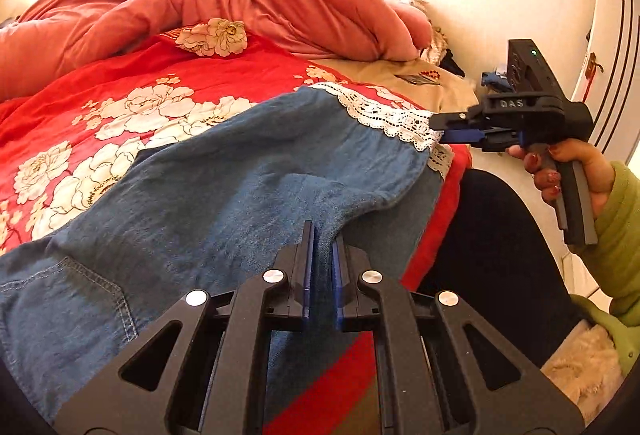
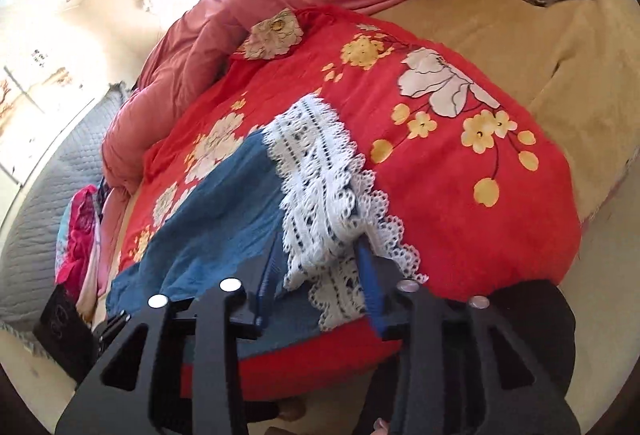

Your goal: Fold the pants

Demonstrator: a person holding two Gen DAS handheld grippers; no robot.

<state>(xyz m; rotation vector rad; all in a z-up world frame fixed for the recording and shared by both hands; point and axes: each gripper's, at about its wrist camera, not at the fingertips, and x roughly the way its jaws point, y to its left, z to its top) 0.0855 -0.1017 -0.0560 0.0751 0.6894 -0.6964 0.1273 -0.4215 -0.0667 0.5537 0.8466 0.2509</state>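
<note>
Denim pants [image 1: 224,195] lie across the red floral quilt [image 1: 120,83] at the bed's near edge. Left gripper [image 1: 322,235] clamped on a denim fold. Right gripper [image 2: 316,259] jaws apart, lace cuff [image 2: 320,195] between them, pads not pressing.

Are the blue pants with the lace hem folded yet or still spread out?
Partly folded. The pants lie doubled over on the red floral bedspread, with both lace hems stacked together, one upon the other.
</note>
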